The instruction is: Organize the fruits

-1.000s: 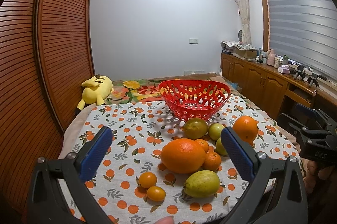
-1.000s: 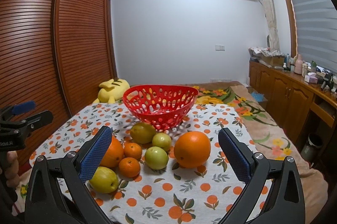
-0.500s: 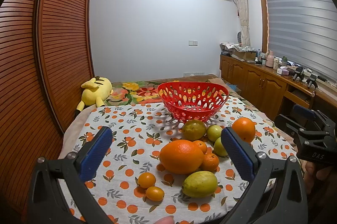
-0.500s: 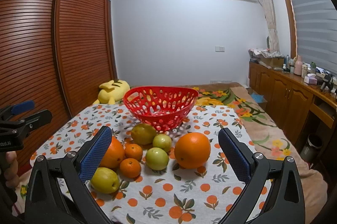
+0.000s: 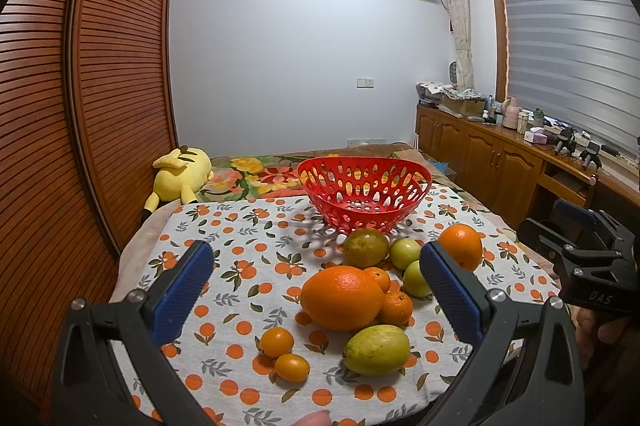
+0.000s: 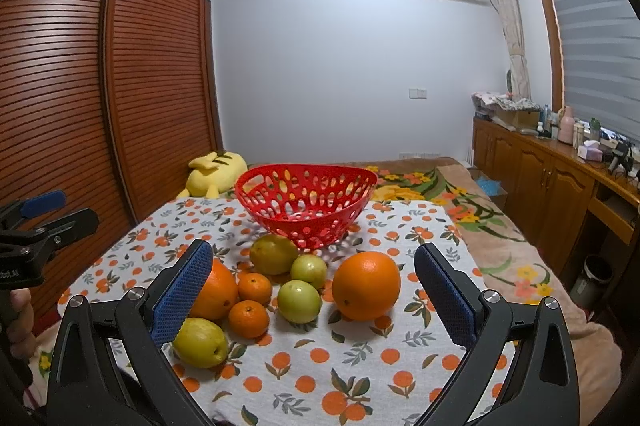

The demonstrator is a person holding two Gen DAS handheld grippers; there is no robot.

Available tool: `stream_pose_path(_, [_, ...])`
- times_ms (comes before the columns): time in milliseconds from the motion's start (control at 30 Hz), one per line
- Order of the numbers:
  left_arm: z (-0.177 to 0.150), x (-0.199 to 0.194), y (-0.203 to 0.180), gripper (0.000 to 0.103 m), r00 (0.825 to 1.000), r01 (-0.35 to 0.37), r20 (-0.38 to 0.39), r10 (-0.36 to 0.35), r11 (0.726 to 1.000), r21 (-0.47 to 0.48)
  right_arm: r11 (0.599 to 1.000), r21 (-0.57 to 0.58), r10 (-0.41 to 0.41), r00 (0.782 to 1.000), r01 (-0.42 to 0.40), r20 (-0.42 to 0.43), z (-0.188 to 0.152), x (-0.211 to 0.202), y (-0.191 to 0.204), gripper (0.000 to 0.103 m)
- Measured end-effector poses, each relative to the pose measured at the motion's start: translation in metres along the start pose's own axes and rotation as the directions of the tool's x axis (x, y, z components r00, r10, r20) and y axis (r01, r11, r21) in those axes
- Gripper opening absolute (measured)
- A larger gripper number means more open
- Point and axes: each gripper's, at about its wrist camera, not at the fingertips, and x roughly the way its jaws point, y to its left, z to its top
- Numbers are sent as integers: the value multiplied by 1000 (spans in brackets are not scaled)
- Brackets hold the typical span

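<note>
Left claw (image 5: 316,284) spread wide, holding nothing, above the tabletop (image 5: 240,238). Right claw (image 6: 312,286) likewise wide and empty. Fruits clustered on the patterned cloth just before the red basket (image 5: 362,192): large orange (image 5: 342,298), second orange (image 6: 366,286), green fruits, small tangerines. Basket appears empty.

1. I count two large oranges: one (image 5: 342,298) at the middle of the pile, one (image 5: 460,247) off to the right.
2. Two mandarins (image 5: 396,308) sit beside the bigger orange.
3. Two kumquats (image 5: 277,342) lie touching in front.
4. Two small green fruits (image 5: 405,253) sit together.
5. I see one olive-brown round fruit (image 5: 366,248) nearest the basket.
6. One yellow-green oval fruit (image 5: 377,349) lies in front.
7. One red basket (image 5: 364,188) stands behind them.
</note>
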Motion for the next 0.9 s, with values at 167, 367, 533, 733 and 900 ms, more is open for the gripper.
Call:
stream_pose_path(167, [0,-1,-1,103,1000,0,0,0,1000,0,1000,-1,2,1000,-2,-1,0,0,1,103])
stream_pose_path(367, [0,-1,-2,103,1000,1,0,-1,1000,-1,1000,-1,2,1000,-2,-1,0,0,1,103])
stream_pose_path(533, [-1,-1,-2,103,1000,2,-2,-2,1000,0,1000,-4,6,1000,-6,-6,-1,0,3,103])
stream_pose_path(733, [-8,2,0,103,1000,1,-22,-1,1000,-5,1000,-5,14,1000,-14,-21,-4,5,4,103])
stream_pose_path(900, [-18,10,11,103,999,0,-52,-1,1000,-13,999,-9,30,999,-30,-41,-10,13,8,103])
